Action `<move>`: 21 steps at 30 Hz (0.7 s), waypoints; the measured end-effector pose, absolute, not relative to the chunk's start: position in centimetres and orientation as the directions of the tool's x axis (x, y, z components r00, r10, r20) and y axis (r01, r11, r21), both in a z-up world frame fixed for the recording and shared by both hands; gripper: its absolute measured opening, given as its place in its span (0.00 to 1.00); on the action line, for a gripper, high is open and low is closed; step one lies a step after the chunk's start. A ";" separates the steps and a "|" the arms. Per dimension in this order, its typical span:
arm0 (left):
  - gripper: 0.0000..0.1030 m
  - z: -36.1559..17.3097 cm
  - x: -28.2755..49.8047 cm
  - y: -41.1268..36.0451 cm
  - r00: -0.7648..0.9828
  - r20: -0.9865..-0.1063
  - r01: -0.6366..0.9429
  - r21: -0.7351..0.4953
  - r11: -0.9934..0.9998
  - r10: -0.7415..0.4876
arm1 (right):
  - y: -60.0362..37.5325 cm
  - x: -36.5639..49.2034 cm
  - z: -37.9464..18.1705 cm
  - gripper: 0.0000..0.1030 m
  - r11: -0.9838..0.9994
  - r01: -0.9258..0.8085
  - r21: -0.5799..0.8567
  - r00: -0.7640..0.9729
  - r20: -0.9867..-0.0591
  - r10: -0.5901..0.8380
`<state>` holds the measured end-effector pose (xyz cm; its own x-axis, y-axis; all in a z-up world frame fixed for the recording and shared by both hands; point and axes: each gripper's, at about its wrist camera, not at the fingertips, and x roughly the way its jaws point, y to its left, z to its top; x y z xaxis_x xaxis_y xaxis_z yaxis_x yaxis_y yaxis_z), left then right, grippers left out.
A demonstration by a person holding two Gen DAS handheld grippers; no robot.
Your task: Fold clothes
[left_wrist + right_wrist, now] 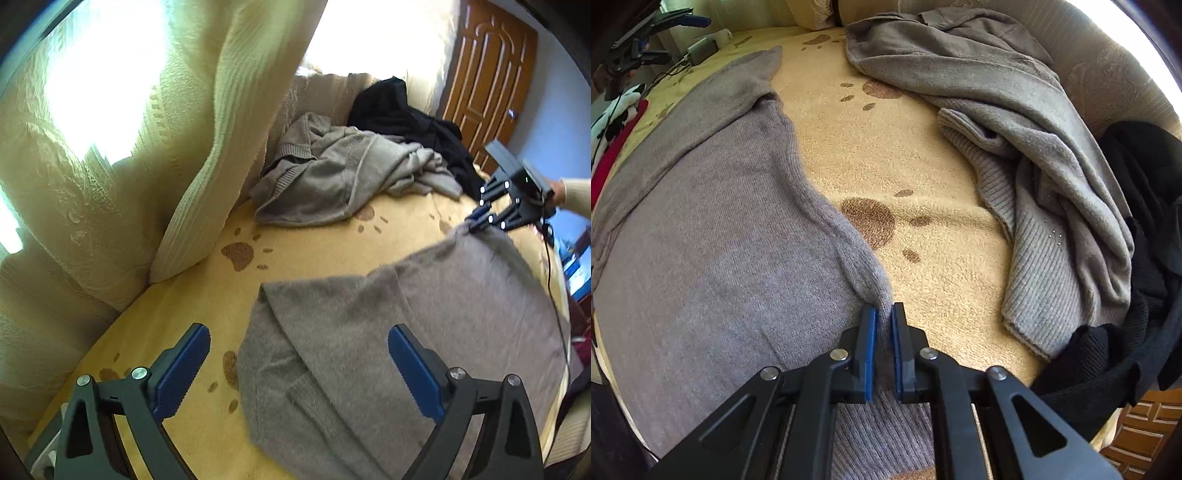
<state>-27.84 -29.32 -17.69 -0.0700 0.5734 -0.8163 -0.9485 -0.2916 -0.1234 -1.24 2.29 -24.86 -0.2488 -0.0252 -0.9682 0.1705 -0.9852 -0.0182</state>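
A grey-mauve knit sweater lies spread flat on a yellow blanket with brown paw prints. My left gripper is open and empty, hovering just above the sweater's near corner. My right gripper is shut on a pinched edge of the same sweater, low over the blanket. The right gripper also shows in the left wrist view at the sweater's far corner. The left gripper shows far off in the right wrist view, open.
A crumpled grey cardigan and a black garment lie heaped at the blanket's far side. Cream cushions stand to the left. A wooden door is behind. A cable trails along the right edge.
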 end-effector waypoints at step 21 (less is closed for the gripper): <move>0.24 -26.3 -32.7 -25.4 0.140 -0.877 -0.898 -0.308 -0.314 0.459 | 5.1 0.3 -23.9 0.39 -0.995 0.086 0.040 -0.279 -0.958 -0.063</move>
